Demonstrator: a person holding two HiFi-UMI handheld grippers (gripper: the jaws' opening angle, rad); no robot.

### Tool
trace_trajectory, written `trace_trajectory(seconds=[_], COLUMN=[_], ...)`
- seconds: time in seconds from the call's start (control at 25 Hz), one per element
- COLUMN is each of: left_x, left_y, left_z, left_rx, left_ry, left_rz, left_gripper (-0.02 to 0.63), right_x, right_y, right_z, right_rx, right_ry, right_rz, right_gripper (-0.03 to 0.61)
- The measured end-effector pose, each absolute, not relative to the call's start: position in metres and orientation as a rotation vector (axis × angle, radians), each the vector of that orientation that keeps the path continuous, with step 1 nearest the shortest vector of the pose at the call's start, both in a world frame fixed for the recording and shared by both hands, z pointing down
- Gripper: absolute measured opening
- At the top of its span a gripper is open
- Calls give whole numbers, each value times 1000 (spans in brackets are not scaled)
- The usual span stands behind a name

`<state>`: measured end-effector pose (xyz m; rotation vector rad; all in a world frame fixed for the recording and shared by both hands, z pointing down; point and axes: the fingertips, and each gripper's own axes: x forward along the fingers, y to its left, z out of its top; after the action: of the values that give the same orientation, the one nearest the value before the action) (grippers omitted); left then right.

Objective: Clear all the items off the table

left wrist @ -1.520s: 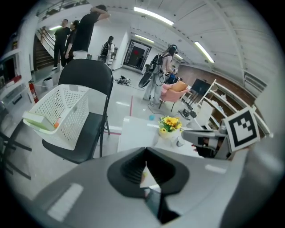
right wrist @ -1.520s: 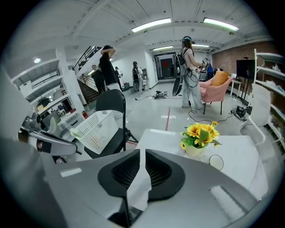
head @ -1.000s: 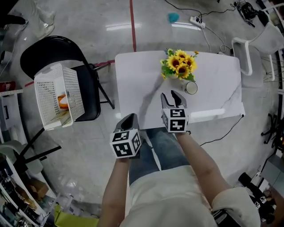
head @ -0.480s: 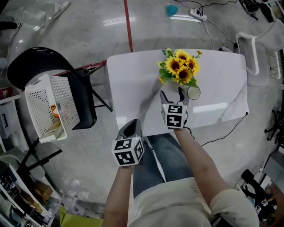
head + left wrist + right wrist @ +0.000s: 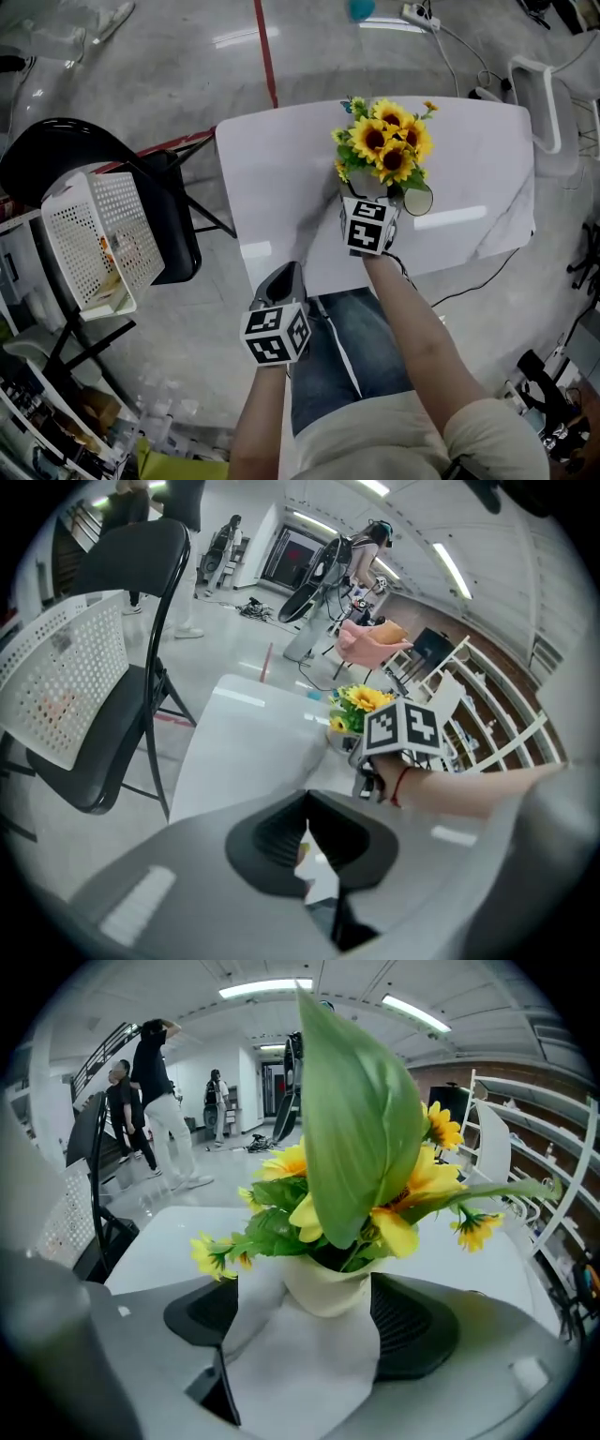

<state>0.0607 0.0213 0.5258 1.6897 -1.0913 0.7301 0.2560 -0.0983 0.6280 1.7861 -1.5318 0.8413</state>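
Straddling the sunflower vase (image 5: 323, 1283) on the bench (image 5: 281, 178), right tool (image 5: 309, 1314) just opening wide, left tool (image 5: 305, 841) shut, empty.

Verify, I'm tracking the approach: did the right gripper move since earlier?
Yes: right gripper moved from the table edge to the vase, jaws just opening around it.

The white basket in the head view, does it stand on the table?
No, the white basket sits on the black folding chair, apart from the white table.
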Motion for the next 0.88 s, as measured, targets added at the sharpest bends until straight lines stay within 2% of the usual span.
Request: trace_trajectory(seconds=[0.16, 0.36, 0.56, 0.88], left_x=[63, 66, 67, 67], left_y=[24, 29, 30, 32], left_z=[535, 542, 546, 551], left_rx=[1676, 1667, 1654, 1634], left_ry=[-1076, -1052, -1044, -1042], left_rz=[740, 756, 758, 758], left_gripper=[9, 9, 9, 9], right_x=[266, 282, 294, 303], right_y=[-109, -120, -131, -133], right_z=[631, 635, 641, 643], right_rx=[1899, 2045, 2131, 2195], right_ry=[-1488, -1403, -1321, -1185], right_rz=[864, 943, 991, 963], right_gripper=[436, 485, 506, 509])
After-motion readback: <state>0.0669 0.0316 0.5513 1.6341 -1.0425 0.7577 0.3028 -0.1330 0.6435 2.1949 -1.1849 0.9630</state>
